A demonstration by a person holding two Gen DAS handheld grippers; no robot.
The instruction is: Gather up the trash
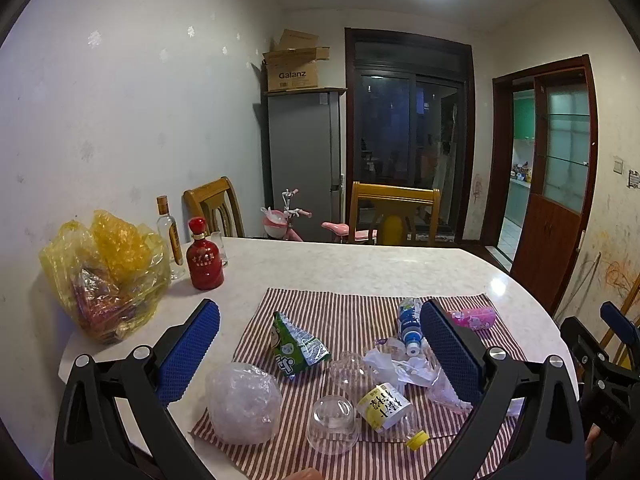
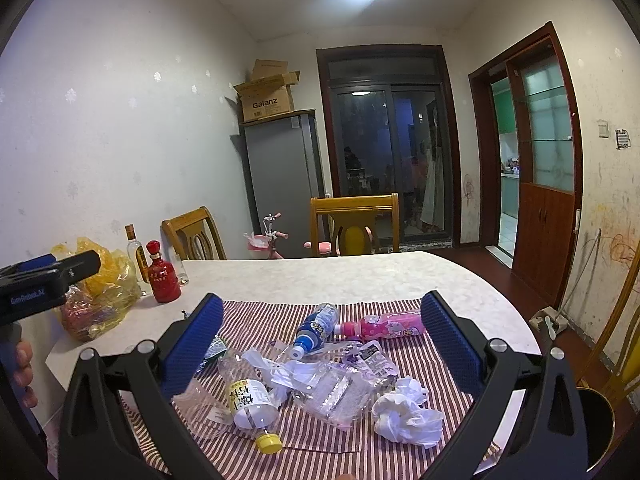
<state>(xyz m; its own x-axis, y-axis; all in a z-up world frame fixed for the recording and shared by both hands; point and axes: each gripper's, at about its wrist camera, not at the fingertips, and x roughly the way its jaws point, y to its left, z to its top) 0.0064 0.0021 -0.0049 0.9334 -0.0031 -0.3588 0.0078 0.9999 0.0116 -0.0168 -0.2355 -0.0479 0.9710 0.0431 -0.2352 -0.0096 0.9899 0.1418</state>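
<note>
Trash lies on a red-striped cloth [image 1: 344,308] on the table: a yellow-capped bottle [image 1: 390,408] [image 2: 250,406], a blue-label bottle [image 1: 409,322] [image 2: 316,326], a pink bottle [image 1: 476,316] [image 2: 384,325], a green snack bag [image 1: 296,344], clear plastic cups [image 1: 333,424], a clear bag ball [image 1: 244,400], clear wrappers [image 2: 336,392] and crumpled tissue [image 2: 404,412]. My left gripper [image 1: 320,344] is open and empty above the cloth's near left. My right gripper [image 2: 322,340] is open and empty above the near middle.
A yellow plastic bag [image 1: 104,272], a clear glass bottle [image 1: 170,236] and a red bottle [image 1: 204,256] stand at the table's far left. Wooden chairs [image 1: 394,212] stand behind. The table edge curves away on the right. A dark bin rim [image 2: 596,420] shows lower right.
</note>
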